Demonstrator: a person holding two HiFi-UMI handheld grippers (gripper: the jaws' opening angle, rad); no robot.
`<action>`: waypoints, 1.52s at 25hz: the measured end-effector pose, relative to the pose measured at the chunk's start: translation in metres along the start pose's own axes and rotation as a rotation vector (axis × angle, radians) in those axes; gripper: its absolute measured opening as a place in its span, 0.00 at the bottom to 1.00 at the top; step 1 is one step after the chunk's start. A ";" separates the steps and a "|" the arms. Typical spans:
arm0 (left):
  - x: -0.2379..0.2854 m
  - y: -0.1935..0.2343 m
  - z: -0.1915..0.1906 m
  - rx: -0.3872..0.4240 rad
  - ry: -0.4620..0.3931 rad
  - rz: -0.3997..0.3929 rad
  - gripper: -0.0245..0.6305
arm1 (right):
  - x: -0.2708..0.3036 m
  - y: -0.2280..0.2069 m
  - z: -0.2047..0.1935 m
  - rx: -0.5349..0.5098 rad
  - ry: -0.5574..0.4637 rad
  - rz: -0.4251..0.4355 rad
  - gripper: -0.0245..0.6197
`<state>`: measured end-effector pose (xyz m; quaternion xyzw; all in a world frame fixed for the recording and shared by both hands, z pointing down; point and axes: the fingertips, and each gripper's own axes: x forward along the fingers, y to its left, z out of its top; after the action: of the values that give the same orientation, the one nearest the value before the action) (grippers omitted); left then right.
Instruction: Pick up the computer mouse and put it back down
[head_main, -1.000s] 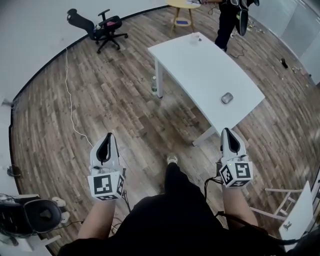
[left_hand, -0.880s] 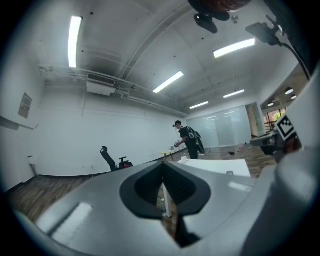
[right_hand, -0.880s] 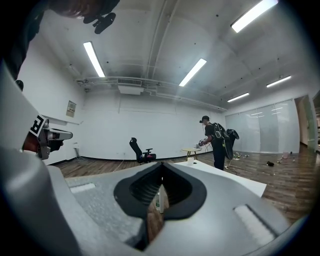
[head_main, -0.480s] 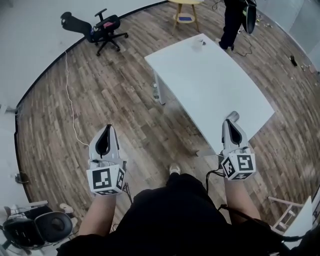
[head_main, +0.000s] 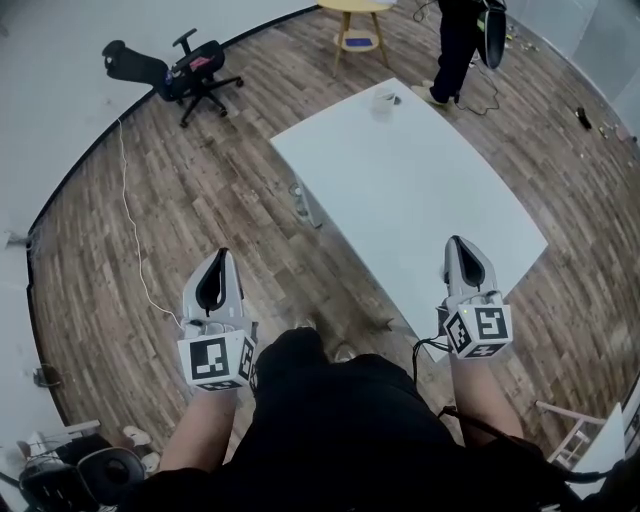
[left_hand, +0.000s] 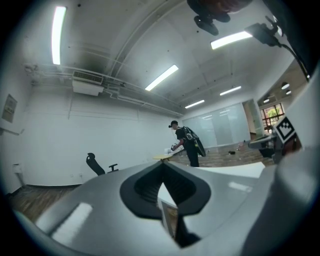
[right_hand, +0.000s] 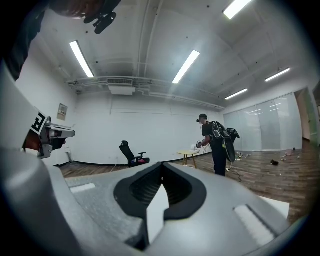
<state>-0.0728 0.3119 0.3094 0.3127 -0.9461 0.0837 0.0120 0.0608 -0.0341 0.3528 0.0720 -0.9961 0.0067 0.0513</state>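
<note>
Looking down through the head view, I am seeing the left gripper (head_main: 218, 256) and the right gripper (head_main: 457, 244) pointing away from me, well apart, each with its marker cube at the near end. The left one is hanging over the wood floor (head_main: 150, 250). The right one's tip is overlapping the near edge of the white table (head_main: 400, 180). Both pairs of jaws are sitting together with nothing between them. A small item is standing at the table's far end, too small for me to tell what it is. Beyond the table, an office chair (head_main: 190, 72) is resting near the curved wall, a white cable (head_main: 128, 200) is trailing across the floor, and a person (head_main: 455, 40) in dark clothes is standing beside a small round table (head_main: 357, 10).

Switching to the left gripper view, I am watching the closed jaws meeting at their tips, empty. The chair, the person and a strip of the white tabletop are showing past them.

Turning to the right gripper view, I am again seeing jaws pressed shut on nothing, with the chair, the round table and the person behind.

I cannot tell where the computer mouse is. No view is showing it to me, and the right gripper is covering part of the table's near edge.
</note>
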 end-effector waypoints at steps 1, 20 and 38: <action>0.007 0.000 0.000 0.003 0.000 -0.008 0.05 | 0.002 -0.002 -0.001 0.000 0.001 -0.008 0.04; 0.220 -0.054 0.019 0.043 -0.092 -0.489 0.05 | 0.011 -0.064 -0.006 0.049 0.018 -0.471 0.04; 0.358 -0.161 0.032 0.036 -0.148 -1.043 0.05 | -0.019 -0.061 0.003 0.087 0.104 -0.990 0.04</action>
<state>-0.2639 -0.0320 0.3293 0.7474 -0.6613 0.0605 -0.0204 0.0880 -0.0919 0.3488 0.5377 -0.8374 0.0268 0.0949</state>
